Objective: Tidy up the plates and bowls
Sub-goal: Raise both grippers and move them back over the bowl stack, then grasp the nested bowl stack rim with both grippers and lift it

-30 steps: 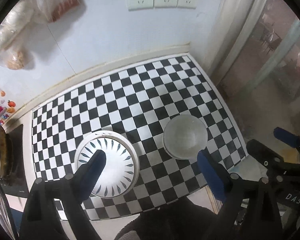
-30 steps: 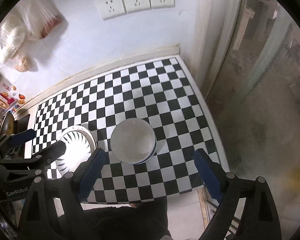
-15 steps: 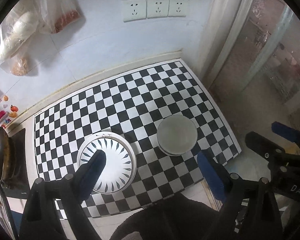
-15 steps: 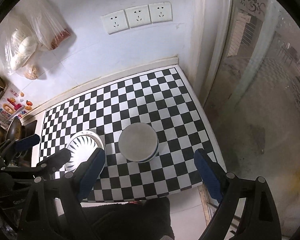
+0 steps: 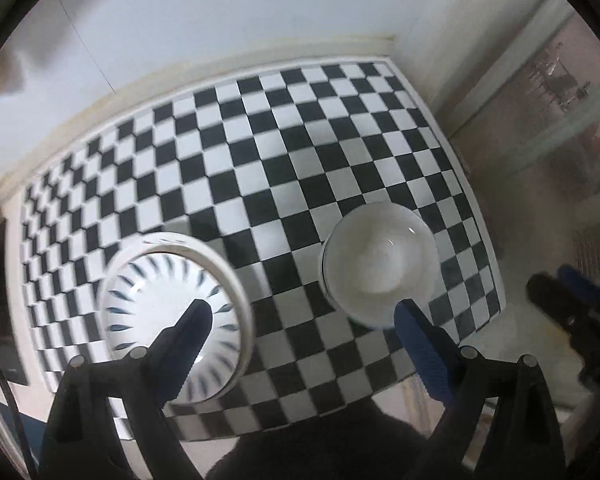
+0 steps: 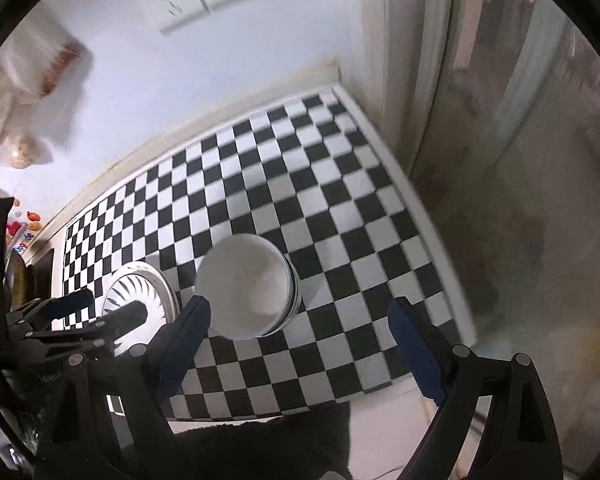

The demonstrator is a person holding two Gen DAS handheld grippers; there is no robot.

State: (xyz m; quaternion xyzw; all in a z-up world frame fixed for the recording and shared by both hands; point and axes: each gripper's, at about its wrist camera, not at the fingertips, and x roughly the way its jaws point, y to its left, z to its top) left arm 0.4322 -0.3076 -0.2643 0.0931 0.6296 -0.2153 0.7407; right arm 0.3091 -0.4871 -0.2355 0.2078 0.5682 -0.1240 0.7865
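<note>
While both claws hang spread, patterned bowl (image 5: 168, 312) w/ white bowl (image 5: 380, 268) beside, checkered mat (image 5: 260, 152).

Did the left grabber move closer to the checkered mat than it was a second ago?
Yes. The left gripper came down toward the checkered mat; its squares and the patterned bowl look bigger now.

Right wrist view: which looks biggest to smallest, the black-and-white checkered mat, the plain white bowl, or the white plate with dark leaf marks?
1. Black-and-white checkered mat, clearly largest.
2. Plain white bowl.
3. White plate with dark leaf marks, partly hidden by the left gripper, so this ranking against the bowl is unsure.
</note>
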